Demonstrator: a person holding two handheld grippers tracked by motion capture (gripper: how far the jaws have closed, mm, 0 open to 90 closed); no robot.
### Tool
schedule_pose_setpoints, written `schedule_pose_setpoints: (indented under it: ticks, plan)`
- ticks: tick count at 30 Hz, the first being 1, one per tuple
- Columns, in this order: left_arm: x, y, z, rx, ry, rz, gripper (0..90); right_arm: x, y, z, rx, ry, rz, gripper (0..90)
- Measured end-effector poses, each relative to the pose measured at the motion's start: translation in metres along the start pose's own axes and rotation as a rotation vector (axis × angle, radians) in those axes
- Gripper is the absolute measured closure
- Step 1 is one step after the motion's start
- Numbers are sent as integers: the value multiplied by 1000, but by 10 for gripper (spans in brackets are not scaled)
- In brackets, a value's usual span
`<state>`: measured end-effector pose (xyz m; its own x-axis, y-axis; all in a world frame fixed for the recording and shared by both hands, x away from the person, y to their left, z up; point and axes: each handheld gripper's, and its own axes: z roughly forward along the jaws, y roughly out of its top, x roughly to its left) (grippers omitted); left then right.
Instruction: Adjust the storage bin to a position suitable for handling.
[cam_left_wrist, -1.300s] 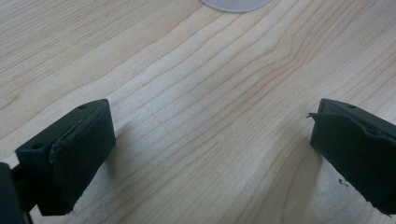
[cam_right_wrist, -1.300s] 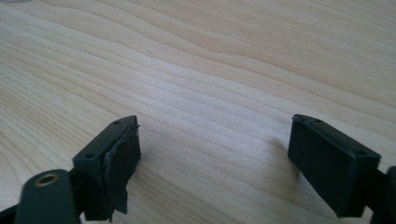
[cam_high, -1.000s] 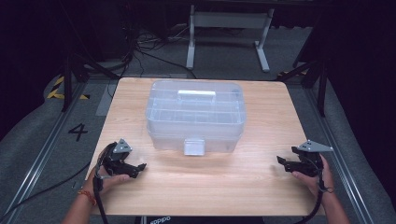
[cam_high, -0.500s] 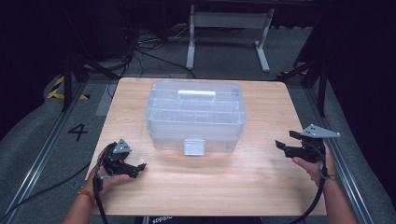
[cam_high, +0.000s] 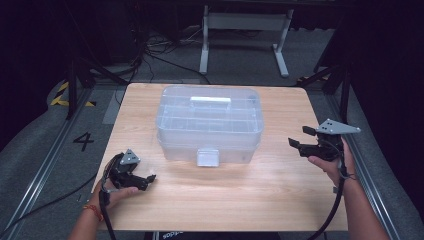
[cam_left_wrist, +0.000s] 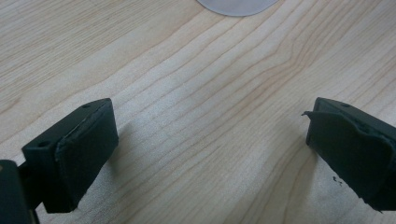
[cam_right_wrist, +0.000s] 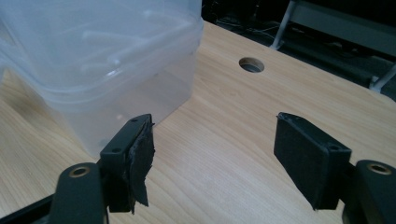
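High view, box: a clear plastic storage box (cam_high: 210, 125) with a white handle on the lid sat in the middle of the wooden bench (cam_high: 220, 200), its front latch (cam_high: 208, 156) facing the person.
High view, left gripper: the left gripper (cam_high: 149, 179) was parked low on the bench near the front left corner, well apart from the box, jaws apart with nothing in them.
High view, right gripper: the right gripper (cam_high: 298, 140) was held up off the bench at the right edge, pointing toward the box's right end but well clear of it. Its jaws had just been closing a little, with nothing between them, and they were wide apart.
Left gripper view: pretty much just wood grain between the two spread pads (cam_left_wrist: 86, 151), plus a sliver of the box's pale edge (cam_left_wrist: 237, 5) at the top.
Right gripper view: both pads (cam_right_wrist: 308, 158) stood wide apart over bare bench, the box corner (cam_right_wrist: 107, 65) sat beyond the left jaw without touching it, and a round cable hole (cam_right_wrist: 251, 64) showed in the bench farther back.
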<state>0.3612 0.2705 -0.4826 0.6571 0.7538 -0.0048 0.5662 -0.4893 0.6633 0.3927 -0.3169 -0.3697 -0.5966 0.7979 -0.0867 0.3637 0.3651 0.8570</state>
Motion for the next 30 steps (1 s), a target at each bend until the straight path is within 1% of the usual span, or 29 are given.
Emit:
schedule_pose_setpoints:
  ticks: [2,5,6,7,8,11,13,14,15,17,19,21,22,23,30]
  plan:
    - [-1,0,0,1,-1,-9,30,2,6,0,-9,-3,-10,289]
    - [0,0,0,1,-6,-2,32,5,15,0,-20,-16,-30,306]
    - [1,0,0,0,-2,10,32,6,18,1,-23,-13,-39,309]
    - [1,0,0,3,-3,1,32,7,21,2,-25,-8,-40,311]
    - [2,1,0,-1,-3,10,32,8,23,3,-25,-5,-43,312]
    - [2,1,1,2,-11,6,32,12,31,6,-26,0,-59,313]
    - [2,1,1,-2,-12,14,37,14,36,7,-26,10,-62,313]
    - [3,1,1,-2,-12,17,38,15,39,8,-27,13,-71,313]
    - [3,1,1,-2,-14,17,39,17,42,9,-30,17,-69,313]
    - [2,1,1,-1,-16,15,40,19,48,11,-37,24,-81,322]
    - [2,1,0,-1,-16,12,45,22,56,14,-43,41,-89,324]
    - [1,0,0,-1,-17,11,50,24,61,16,-43,44,-99,327]
    - [1,0,0,-2,-17,11,51,26,64,17,-44,44,-112,328]
    - [2,1,0,-1,-15,19,51,28,66,18,-40,41,-120,328]
    - [2,1,1,-4,-24,13,51,37,83,27,-58,65,-121,330]
